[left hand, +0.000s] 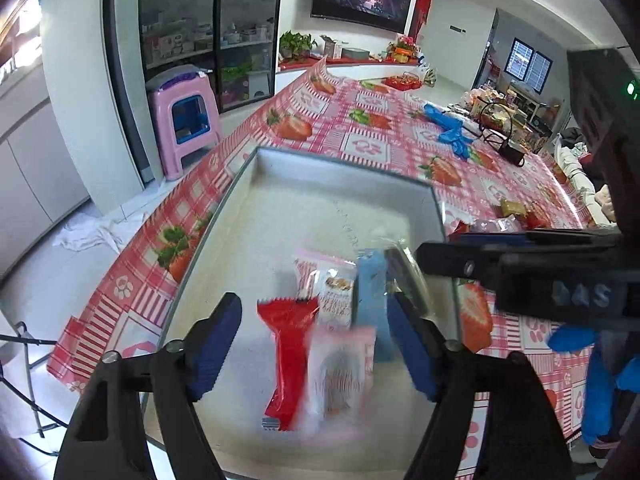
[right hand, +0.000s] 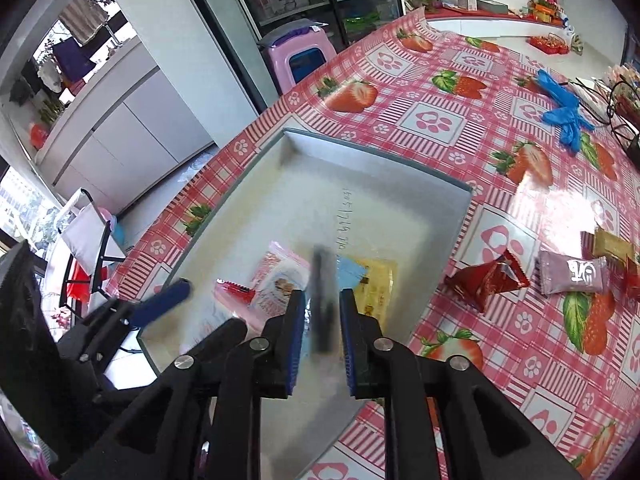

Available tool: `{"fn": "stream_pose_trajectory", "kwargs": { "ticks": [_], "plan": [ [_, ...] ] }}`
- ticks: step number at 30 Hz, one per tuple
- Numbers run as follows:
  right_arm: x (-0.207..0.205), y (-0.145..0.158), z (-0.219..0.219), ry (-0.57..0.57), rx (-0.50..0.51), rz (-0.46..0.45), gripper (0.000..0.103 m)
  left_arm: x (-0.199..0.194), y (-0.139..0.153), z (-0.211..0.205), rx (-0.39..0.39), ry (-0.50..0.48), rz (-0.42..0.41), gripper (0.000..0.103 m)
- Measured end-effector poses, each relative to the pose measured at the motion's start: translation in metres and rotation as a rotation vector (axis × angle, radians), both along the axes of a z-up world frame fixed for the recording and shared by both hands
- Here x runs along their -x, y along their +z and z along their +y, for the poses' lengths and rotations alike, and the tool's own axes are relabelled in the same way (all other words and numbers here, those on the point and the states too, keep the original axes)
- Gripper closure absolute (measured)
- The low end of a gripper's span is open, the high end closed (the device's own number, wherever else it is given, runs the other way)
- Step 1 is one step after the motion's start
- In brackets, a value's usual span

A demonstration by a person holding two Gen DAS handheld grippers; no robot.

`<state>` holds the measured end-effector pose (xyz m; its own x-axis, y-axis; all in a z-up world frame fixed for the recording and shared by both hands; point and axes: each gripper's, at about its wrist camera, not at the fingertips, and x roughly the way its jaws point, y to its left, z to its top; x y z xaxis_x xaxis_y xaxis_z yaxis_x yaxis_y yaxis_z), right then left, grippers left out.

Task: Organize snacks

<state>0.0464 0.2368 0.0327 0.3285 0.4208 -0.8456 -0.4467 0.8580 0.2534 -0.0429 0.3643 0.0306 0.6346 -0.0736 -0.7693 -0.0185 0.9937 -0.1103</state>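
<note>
A shallow white box [left hand: 320, 200] lies on the strawberry tablecloth and also shows in the right wrist view [right hand: 360, 176]. In it lie a red packet [left hand: 288, 356], a pink-white packet [left hand: 328, 292], a blue packet [left hand: 372, 296] and a yellow packet [right hand: 376, 284]. A blurred pink-white packet [left hand: 340, 372] hangs between the fingers of my left gripper [left hand: 316, 344], which is open over the box. My right gripper [right hand: 320, 332] stands slightly open with a blurred dark packet [right hand: 322, 300] between its pads, touching neither; it also shows in the left wrist view [left hand: 432, 256].
Loose snacks lie right of the box: a red packet [right hand: 488, 280], a mauve packet [right hand: 572, 276] and a gold one [right hand: 612, 244]. Blue gloves [right hand: 564, 112] and a wire basket [left hand: 496, 120] sit farther back. A pink stool [left hand: 184, 116] stands beside the table.
</note>
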Motion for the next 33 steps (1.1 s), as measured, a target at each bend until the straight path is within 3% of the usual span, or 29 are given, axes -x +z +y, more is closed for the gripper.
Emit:
{"fn": "stream_pose_trajectory", "kwargs": {
  "ticks": [1,2,10,14,17,25,29,33],
  "plan": [
    [0.000,0.002,-0.003,-0.010,0.002,-0.006,0.018,-0.002,0.004,-0.002,-0.005,-0.007,0.002,0.024],
    [0.000,0.005,-0.010,-0.028,0.004,-0.020,0.007,-0.004,0.012,-0.006,-0.018,-0.018,0.000,0.024],
    [-0.016,0.060,-0.091,-0.157,-0.035,-0.124,0.007,-0.025,0.090,-0.054,-0.066,-0.136,-0.096,0.021],
    [-0.026,0.070,-0.153,-0.278,-0.026,-0.145,0.007,-0.039,0.107,-0.094,-0.098,-0.230,-0.116,0.020],
    [-0.034,0.060,-0.202,-0.381,-0.025,-0.107,0.007,-0.055,0.095,-0.134,-0.143,-0.313,-0.095,0.020],
    [-0.056,0.001,-0.290,-0.620,-0.034,0.026,0.007,-0.109,0.017,-0.227,-0.254,-0.436,0.002,0.020],
    [-0.072,-0.021,-0.299,-0.637,0.013,0.012,0.007,-0.132,-0.018,-0.254,-0.313,-0.462,0.015,0.020],
    [-0.090,-0.044,-0.294,-0.612,0.051,0.012,0.007,-0.148,-0.045,-0.264,-0.323,-0.475,0.053,0.020]
  ]
}}
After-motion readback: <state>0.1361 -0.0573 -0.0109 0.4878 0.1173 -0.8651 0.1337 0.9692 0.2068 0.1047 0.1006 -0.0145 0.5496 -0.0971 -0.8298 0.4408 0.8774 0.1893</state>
